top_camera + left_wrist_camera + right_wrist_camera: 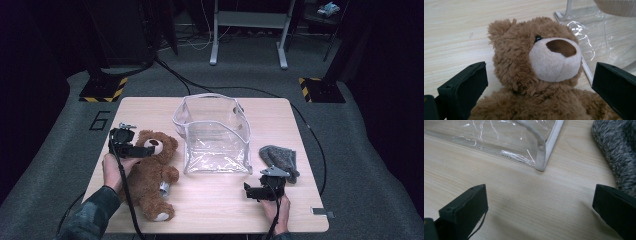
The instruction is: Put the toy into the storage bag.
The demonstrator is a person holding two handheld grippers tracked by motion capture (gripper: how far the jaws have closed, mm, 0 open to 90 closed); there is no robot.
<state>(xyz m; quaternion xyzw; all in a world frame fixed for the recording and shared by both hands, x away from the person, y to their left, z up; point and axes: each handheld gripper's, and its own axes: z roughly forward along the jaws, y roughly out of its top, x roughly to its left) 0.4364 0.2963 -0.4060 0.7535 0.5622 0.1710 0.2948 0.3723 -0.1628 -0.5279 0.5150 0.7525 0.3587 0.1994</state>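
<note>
While your left gripper (pixel 539 82) hung jaws spread about the teddy bear's (pixel 150 172) head, touching nothing firmly, your right gripper (pixel 254 192) sat spread and empty near the tabletop's (pixel 220 200) front edge. The bear lay toward the front-left corner. Likely light, soft, compressible; its plush could slip, so take the torso or neck. Counted: one bear, one clear zip bag (pixel 215 135) at centre, one grey knit hat (pixel 280 160) toward the right edge.
</note>
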